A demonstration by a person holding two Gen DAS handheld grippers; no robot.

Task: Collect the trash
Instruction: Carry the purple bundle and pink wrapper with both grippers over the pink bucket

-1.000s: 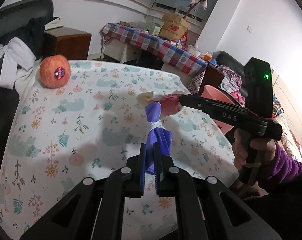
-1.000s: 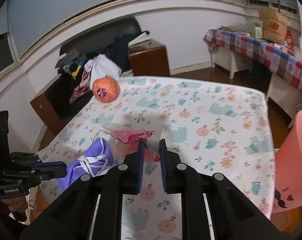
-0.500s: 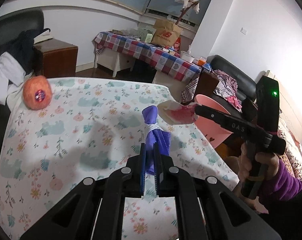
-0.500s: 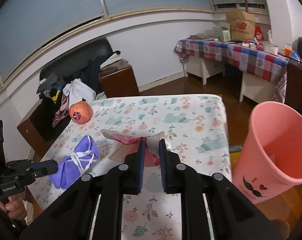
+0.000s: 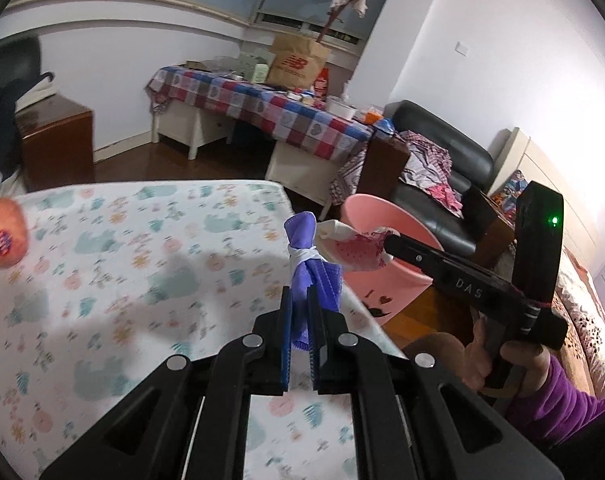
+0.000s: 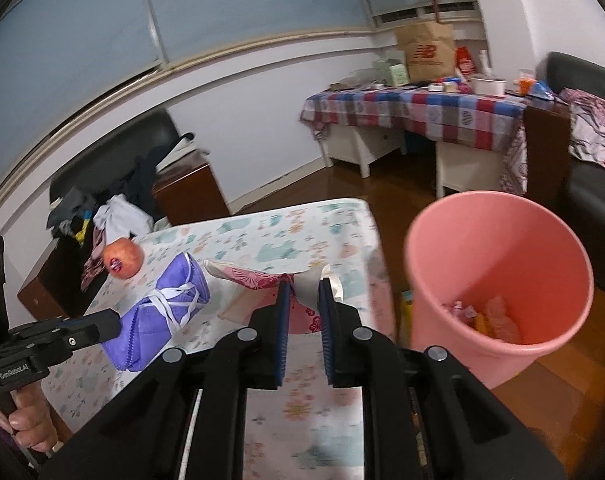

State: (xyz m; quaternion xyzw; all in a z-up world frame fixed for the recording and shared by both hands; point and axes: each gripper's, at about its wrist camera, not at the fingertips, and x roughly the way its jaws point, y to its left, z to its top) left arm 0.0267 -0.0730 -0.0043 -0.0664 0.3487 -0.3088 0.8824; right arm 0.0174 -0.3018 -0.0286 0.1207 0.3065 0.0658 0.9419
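Note:
My left gripper [image 5: 299, 296] is shut on a rolled purple face mask [image 5: 307, 256] tied with its white straps and holds it above the table's right edge. The mask also shows in the right wrist view [image 6: 164, 308]. My right gripper [image 6: 304, 292] is shut on a pink and white patterned wrapper [image 6: 258, 280], lifted off the table; the wrapper also shows in the left wrist view [image 5: 356, 246], close beside the mask. A pink trash bin [image 6: 498, 280] stands on the floor just past the table's edge, with some trash inside; it also shows in the left wrist view [image 5: 382, 220].
The table has a floral cloth [image 5: 122, 260]. A red fruit with a sticker [image 5: 4, 236] lies at its far left. Behind stand a checkered-cloth side table [image 5: 262, 100], a black sofa [image 5: 442, 184], a wooden cabinet [image 5: 54, 144] and a chair with clothes [image 6: 102, 208].
Both grippers have carried the mask and the wrapper rightwards across the table toward the pink bin, which now appears larger and closer. Both stay shut.

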